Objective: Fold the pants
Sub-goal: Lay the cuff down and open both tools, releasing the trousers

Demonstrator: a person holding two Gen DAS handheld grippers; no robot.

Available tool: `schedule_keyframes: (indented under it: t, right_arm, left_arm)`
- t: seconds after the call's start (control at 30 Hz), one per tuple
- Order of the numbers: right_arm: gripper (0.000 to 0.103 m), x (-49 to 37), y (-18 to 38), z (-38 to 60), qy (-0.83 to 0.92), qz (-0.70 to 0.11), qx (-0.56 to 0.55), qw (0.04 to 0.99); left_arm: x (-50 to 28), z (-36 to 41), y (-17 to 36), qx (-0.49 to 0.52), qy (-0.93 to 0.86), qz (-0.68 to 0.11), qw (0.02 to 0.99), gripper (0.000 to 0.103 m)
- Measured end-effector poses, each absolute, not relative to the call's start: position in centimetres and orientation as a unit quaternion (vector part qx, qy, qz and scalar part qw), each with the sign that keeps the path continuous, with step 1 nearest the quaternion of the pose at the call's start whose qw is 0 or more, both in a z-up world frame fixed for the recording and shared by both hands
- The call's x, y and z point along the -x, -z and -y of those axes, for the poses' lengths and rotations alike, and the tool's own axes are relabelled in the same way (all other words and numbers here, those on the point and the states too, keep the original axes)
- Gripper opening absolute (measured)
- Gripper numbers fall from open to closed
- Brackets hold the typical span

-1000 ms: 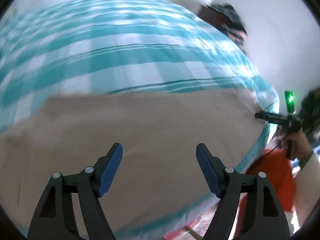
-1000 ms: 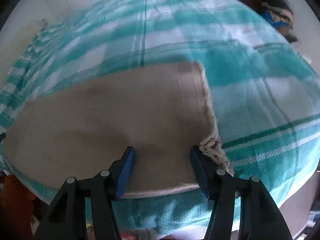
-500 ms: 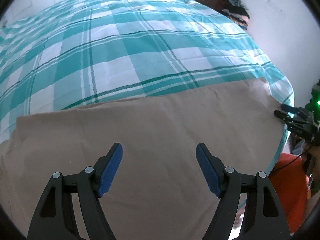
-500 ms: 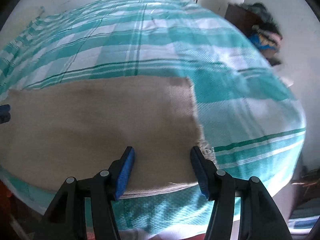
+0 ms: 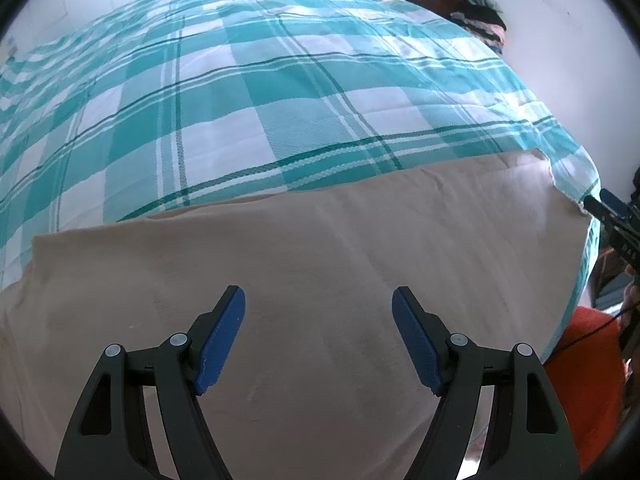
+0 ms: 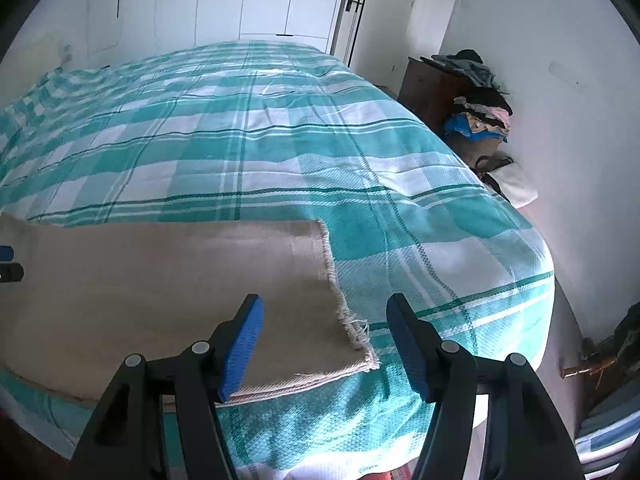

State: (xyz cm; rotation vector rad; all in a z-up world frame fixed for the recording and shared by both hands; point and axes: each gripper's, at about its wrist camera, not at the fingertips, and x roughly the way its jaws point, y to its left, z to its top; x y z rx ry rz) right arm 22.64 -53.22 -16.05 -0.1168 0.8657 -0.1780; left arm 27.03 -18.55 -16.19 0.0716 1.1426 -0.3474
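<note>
Fingers spread wide and empty on both sides: the left gripper [image 5: 318, 336] hangs over the middle of the tan pants [image 5: 320, 264], the right gripper [image 6: 322, 344] over their frayed hem [image 6: 354, 330]. The pants lie flat along the near edge of the plaid bed [image 6: 260, 140], seemingly folded leg on leg. Next, I'd guess, pinch the hem and carry it across. No containers in sight.

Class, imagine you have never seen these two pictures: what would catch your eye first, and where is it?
First, the teal and white checked bedspread covering the whole bed. Next, the beige pants lying flat across its near edge, with a frayed hem at the right end. Both the left gripper and the right gripper hover open above the pants, holding nothing.
</note>
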Motion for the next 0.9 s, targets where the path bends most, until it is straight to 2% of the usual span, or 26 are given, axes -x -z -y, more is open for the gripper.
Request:
schedule_keyframes:
  t: [0.6, 0.9]
  right_arm:
    - [0.064, -22.4, 15.9, 53.3, 0.091, -0.410, 0.056, 0.906]
    - [0.064, -22.5, 15.9, 53.0, 0.089, -0.410, 0.063, 0.906]
  left_arm:
    - [-28.4, 17.5, 15.8, -0.008, 0.149, -0.545, 0.825, 0.078]
    - [-24.1, 21.0, 18.0, -0.100, 0.179, -0.562, 0.802, 0.078]
